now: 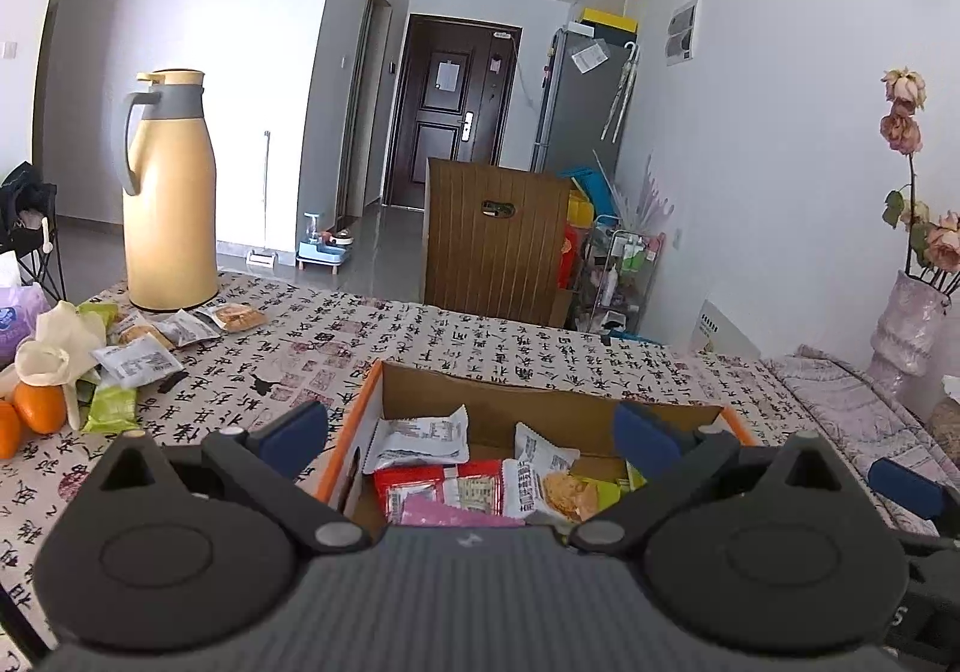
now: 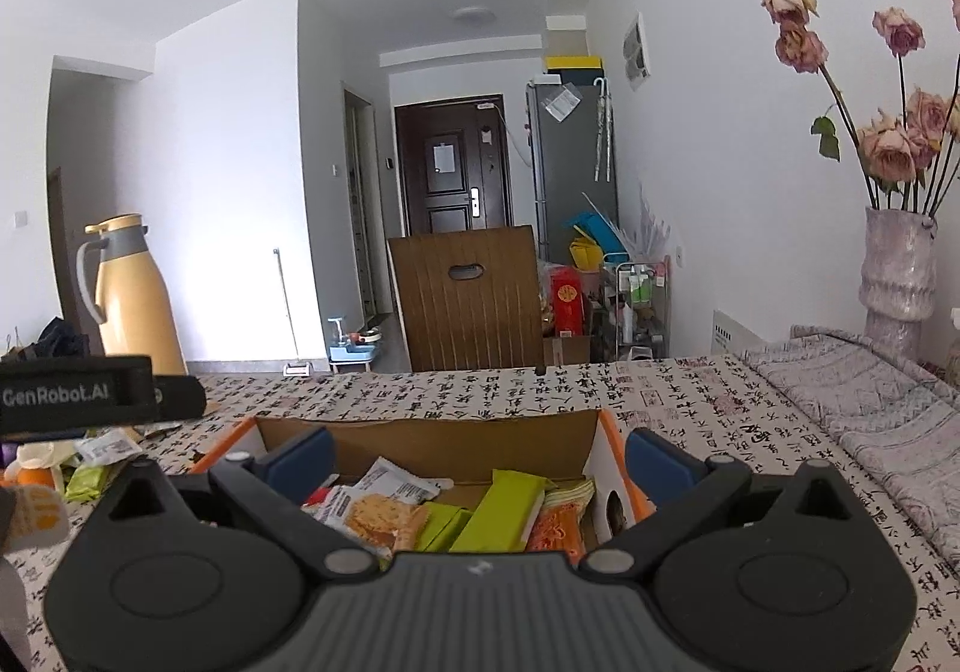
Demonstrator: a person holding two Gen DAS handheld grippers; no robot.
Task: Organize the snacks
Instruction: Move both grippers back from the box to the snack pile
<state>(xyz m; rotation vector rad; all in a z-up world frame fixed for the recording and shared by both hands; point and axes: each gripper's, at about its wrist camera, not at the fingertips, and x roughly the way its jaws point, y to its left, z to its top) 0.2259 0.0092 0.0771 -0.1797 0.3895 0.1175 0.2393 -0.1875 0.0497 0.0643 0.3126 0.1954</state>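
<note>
Thermos (image 1: 170, 192) beside loose snack packets (image 1: 138, 360), oranges (image 1: 36, 408), vase (image 2: 897, 276) right

Two matte black plastic hand-held grippers: left hand-held gripper (image 1: 471, 432) and right hand-held gripper (image 2: 480, 462). Ribbed grey centre housing, round domed pivots, silver rivets, blue rubber fingertip pads (image 1: 294, 432). Black strap (image 2: 90, 393) lettered "GenRobot.AI".

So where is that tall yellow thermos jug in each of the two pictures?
Left wrist view: the yellow thermos jug stands upper left, on the table's far edge, behind loose snack packets.
Right wrist view: the jug sits at mid-left, smaller, above a black strap.
Shared landmark: the dark door.
</note>
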